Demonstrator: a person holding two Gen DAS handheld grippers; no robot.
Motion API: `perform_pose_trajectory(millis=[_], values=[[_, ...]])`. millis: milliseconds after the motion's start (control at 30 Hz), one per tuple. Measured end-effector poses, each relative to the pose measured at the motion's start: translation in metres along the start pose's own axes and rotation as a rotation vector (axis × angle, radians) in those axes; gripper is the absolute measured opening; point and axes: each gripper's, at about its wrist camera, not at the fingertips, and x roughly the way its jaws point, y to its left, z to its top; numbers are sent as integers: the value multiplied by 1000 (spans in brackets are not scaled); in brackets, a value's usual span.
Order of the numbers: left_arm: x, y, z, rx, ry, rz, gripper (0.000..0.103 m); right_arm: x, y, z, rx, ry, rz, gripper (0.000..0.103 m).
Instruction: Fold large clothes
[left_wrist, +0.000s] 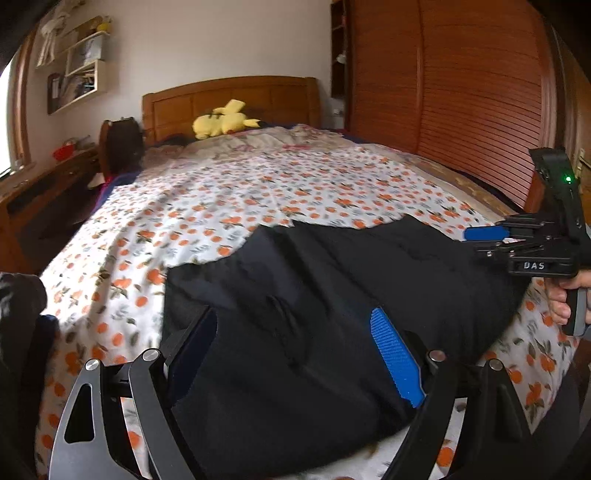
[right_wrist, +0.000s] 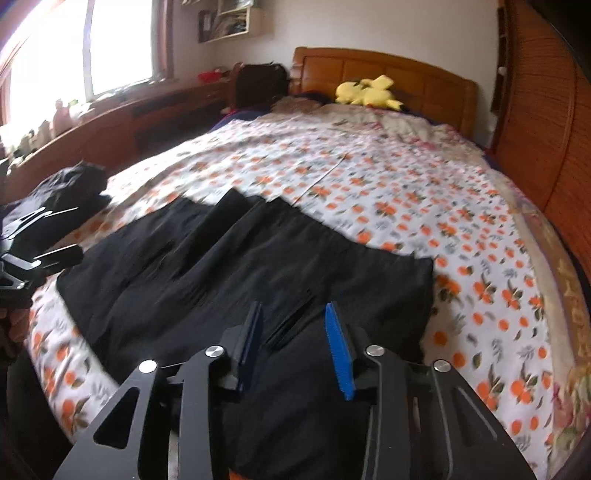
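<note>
A large black garment (left_wrist: 332, 295) lies spread flat on the flowered bedspread, near the foot of the bed; it also shows in the right wrist view (right_wrist: 258, 258). My left gripper (left_wrist: 295, 350) is open, its blue-padded fingers wide apart just above the garment's near part. My right gripper (right_wrist: 295, 343) is open above the garment's near edge, holding nothing. In the left wrist view the right gripper (left_wrist: 487, 234) shows at the garment's right side, held by a hand. The left gripper's black frame (right_wrist: 33, 254) shows at the far left of the right wrist view.
The bedspread (left_wrist: 258, 192) covers the whole bed. A yellow plush toy (left_wrist: 221, 122) lies by the wooden headboard (left_wrist: 229, 96). A second dark clothes pile (right_wrist: 74, 184) sits at the bed's left edge. A slatted wooden wardrobe (left_wrist: 461, 92) stands on the right, a low wooden cabinet (right_wrist: 110, 122) on the left.
</note>
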Motion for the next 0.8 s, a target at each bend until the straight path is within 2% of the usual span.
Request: perform_pose_trajectory(millis=[133,200,267,367,533,667,800], values=[[-1,-14,-11,7,11,-34,87,2,-8,-15,28,25,-44,29],[-2,-20,-17,1,7,-54,87,6,-21,-23,74,41,-52,25],[-1,-23,-21,-8,8,-62,87,13,-30,-34,101,67,-48,17],[3,-26,-28,-21,8,-77,87,30,-36,-50,128,110,-28,17],[6,-29,-35,-29,3,-86,87,34,-30,-54,120,106,-61,17],[6,-31,-42,-14,-2,-74,87,20,-23,-49,96,95,-108,17],[5,-32,-46,4,-5,-75,87,-9,-26,-46,84,57,-150,26]])
